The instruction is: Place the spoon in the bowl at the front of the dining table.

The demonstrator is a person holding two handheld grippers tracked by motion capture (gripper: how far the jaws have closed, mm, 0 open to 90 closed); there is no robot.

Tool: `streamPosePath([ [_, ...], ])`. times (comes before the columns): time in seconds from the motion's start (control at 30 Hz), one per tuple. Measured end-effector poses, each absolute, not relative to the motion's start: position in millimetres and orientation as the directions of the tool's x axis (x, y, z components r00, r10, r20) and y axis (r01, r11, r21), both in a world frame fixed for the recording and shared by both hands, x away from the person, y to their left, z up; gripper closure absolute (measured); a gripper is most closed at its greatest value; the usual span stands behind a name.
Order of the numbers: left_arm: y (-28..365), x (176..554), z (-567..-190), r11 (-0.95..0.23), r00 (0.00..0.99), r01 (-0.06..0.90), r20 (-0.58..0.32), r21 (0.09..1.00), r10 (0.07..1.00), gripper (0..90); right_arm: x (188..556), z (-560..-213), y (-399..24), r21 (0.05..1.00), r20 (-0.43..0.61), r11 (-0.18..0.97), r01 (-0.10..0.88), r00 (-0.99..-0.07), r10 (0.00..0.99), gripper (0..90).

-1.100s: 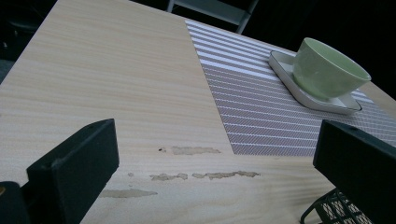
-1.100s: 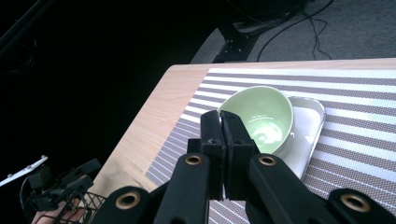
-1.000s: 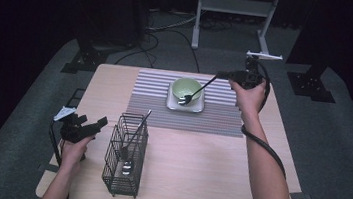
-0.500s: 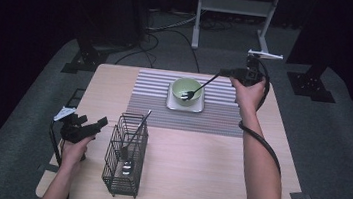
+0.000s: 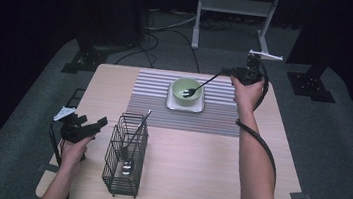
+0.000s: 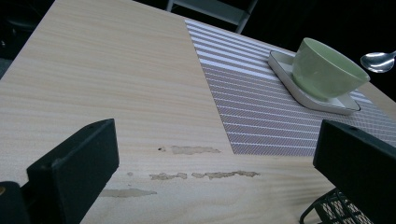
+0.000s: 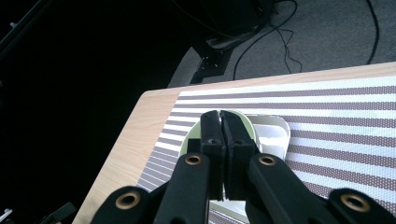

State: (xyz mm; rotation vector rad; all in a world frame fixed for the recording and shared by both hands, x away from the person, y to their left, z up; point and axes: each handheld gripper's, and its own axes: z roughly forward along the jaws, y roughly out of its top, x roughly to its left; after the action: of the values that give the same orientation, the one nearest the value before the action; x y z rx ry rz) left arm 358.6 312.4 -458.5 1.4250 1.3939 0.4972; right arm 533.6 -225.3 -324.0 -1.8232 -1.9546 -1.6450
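Right gripper (image 5: 229, 74) clamping spoon (image 5: 200, 86), bowl end over green bowl (image 5: 186, 91)

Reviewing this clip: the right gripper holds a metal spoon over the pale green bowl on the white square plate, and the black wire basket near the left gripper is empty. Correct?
Not quite. In the high view the black wire basket is not empty: a metal utensil stands inside it. The rest holds: the right gripper holds the metal spoon over the pale green bowl on the white square plate.

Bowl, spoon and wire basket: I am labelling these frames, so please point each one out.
Bowl (image 5: 186, 88): high view, on its green inner wall.
Spoon (image 6: 377, 60): left gripper view, on its shiny scoop.
Wire basket (image 5: 125, 155): high view, on its black wire side.
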Motion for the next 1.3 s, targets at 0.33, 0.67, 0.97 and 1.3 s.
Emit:
streamPosePath([
  [0.33,314,358,-458,0.208,0.241,0.473,-0.353,0.856,0.904,0.0,536,-330,-227,0.648,0.61,-0.248,0.72,-0.296,0.735,88.5],
  [0.67,314,359,-459,0.206,0.239,0.475,-0.35,0.856,0.905,0.0,538,-341,-228,0.641,0.614,-0.267,0.719,-0.272,0.741,88.4],
  [0.97,314,358,-458,0.207,0.24,0.473,-0.351,0.856,0.905,0.0,541,-349,-222,0.641,0.6,-0.255,0.724,-0.266,0.755,88.4],
  [1.3,314,358,-458,0.205,0.242,0.472,-0.349,0.857,0.905,0.0,542,-358,-221,0.635,0.604,-0.261,0.727,-0.257,0.754,88.3],
])
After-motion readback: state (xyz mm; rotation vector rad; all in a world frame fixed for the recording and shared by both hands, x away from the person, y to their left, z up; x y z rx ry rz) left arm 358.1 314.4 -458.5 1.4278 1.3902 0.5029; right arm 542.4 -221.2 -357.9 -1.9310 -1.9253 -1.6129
